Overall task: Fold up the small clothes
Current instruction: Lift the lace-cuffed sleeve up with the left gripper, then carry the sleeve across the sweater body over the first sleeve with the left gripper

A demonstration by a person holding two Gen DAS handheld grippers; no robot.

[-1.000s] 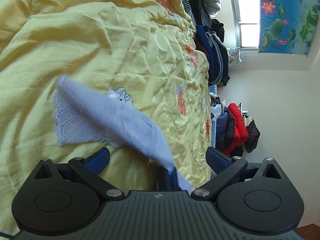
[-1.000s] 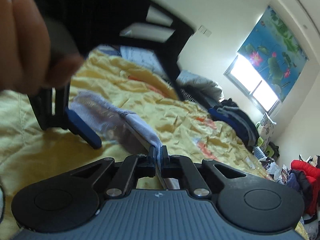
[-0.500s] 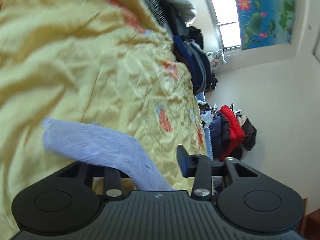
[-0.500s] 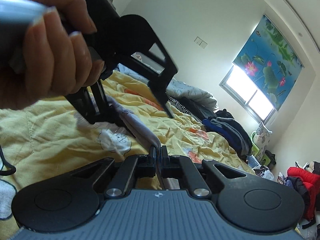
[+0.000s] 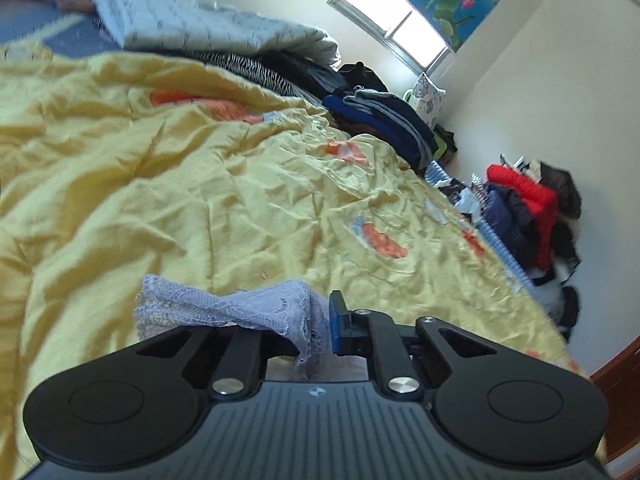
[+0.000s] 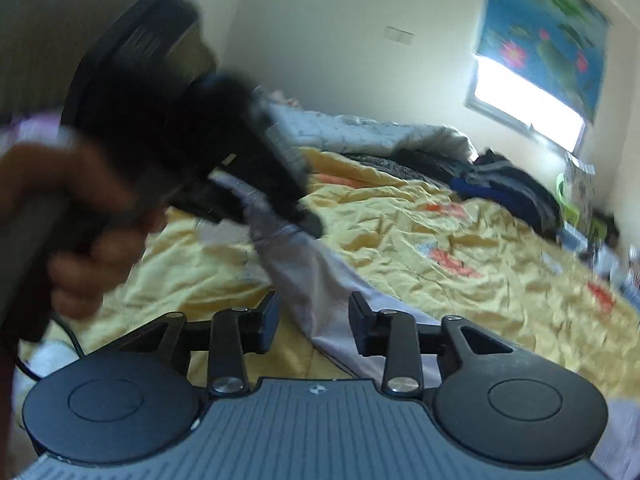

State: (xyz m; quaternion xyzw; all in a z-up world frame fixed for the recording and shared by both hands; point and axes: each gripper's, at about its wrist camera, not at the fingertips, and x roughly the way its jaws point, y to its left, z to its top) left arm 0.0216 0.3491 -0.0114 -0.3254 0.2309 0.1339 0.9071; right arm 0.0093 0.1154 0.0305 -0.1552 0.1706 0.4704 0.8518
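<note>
The step in hand looks like a handover of the small lilac garment (image 5: 236, 312) from one gripper to the other, partway through a fold above the bed (image 5: 200, 184).

In the left wrist view the left gripper (image 5: 316, 328) has just been closing. Its jaws stand nearly together, with the lacy edge of the garment bunched between them, so it has hold of the cloth. The rest of the lace spreads to the left, just above the yellow quilt.

In the right wrist view the right gripper (image 6: 314, 320) has just been opening. Its jaws stand partly apart. The garment (image 6: 320, 280) runs between them, but the pads do not press on it; the cloth seems simply to pass through the gap. Farther up and to the left, the person's hand (image 6: 68, 240) holds the left gripper's handle, and the garment hangs from that gripper down toward the near edge of the frame. This view is blurred, so the exact grip point there is hard to tell.

Next, I judge, the right gripper needs to take a fresh hold on a free edge or corner, so the cloth can be laid flat on the quilt and doubled over. The lace is limp and could slip or twist.

No container shows. Stacks of dark clothes (image 5: 380, 120) lie on the far side of the bed, loose.
</note>
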